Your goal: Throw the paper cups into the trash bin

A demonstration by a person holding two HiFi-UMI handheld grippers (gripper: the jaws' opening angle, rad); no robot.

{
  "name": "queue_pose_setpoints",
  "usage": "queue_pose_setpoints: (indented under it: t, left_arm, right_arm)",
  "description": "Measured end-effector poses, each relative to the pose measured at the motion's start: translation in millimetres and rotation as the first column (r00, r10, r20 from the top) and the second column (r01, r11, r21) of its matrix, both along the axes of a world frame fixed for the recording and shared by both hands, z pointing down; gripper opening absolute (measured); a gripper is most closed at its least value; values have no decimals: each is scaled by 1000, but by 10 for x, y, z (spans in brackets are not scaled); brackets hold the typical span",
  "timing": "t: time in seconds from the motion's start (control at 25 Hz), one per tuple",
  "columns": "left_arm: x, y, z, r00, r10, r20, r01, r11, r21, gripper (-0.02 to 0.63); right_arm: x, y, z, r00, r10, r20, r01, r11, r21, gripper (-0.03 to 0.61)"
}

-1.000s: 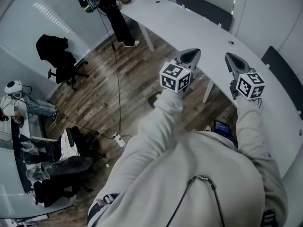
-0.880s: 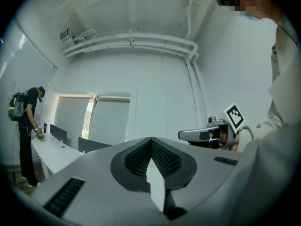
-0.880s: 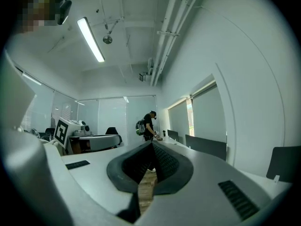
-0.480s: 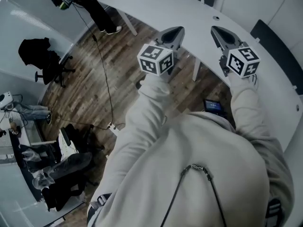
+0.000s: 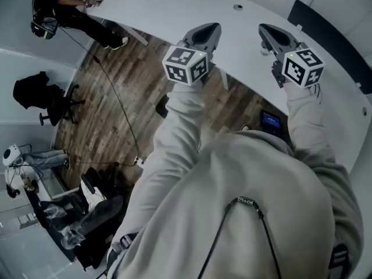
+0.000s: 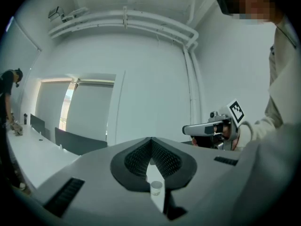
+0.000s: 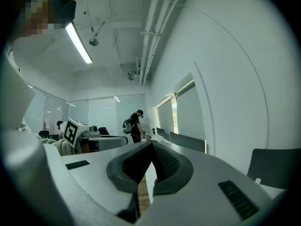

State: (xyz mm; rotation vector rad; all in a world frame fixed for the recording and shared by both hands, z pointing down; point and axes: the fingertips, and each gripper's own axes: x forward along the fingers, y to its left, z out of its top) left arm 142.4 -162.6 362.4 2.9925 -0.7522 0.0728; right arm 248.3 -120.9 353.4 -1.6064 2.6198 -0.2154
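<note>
Both claws are held level over the near edge of a long, curved white surface, side by side and apart. The left claw is shut, its ribbed pads meeting at the tips with nothing gripped. The right claw is shut too and holds nothing.

In the left gripper view a small white cup shows through the narrow slit below the pads. It stands upright on the surface ahead, clear of the claw, with bare surface between the two. The claw's own grey body hides most of the surface on either side of the slit. The head view does not show the cup clearly.

Dark chairs line the far side of the surface, against the wall. At the surface's far end a person in black stands bent over it with both hands on top. The wood floor on the near side carries a thin cable. An office chair draped with a black garment stands by the wall. A small lit screen lies low beside the wearer's right sleeve. Another person's legs show at the lower left. The wearer's pale sleeves fill the lower head view and cover the ground under the claws.
</note>
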Motion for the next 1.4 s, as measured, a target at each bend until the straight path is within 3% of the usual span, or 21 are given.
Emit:
queue_pose_setpoints:
  t: [0.24, 0.36, 0.56, 0.72, 1.12, 1.4]
  left_arm:
    - [754, -321, 49, 1000, 24, -18, -24, 1000, -18, -6]
    - [1092, -383, 90, 997, 71, 19, -71, 997, -3, -6]
    - [1384, -539, 187, 990, 141, 22, -140, 990, -30, -6]
    - [1501, -579, 107, 978, 208, 19, -208, 978, 1, -6]
    - [2037, -721, -381, 924, 381, -19, -380, 924, 52, -6]
    - [2110, -960, -786, 861, 508, 9, -509, 861, 25, -6]
  right_arm:
    - [959, -162, 184, 997, 66, 38, -65, 998, -25, 14]
    - [1304, -187, 277, 993, 96, 69, -93, 995, -44, 14]
    - [1508, -218, 486, 988, 125, 93, -119, 991, -66, 14]
    - [1552, -202, 503, 976, 199, 93, -193, 979, -72, 14]
    - [1755, -275, 31, 950, 312, 0, -311, 948, -69, 14]
    - [1856, -394, -632, 884, 466, -44, -468, 876, -120, 14]
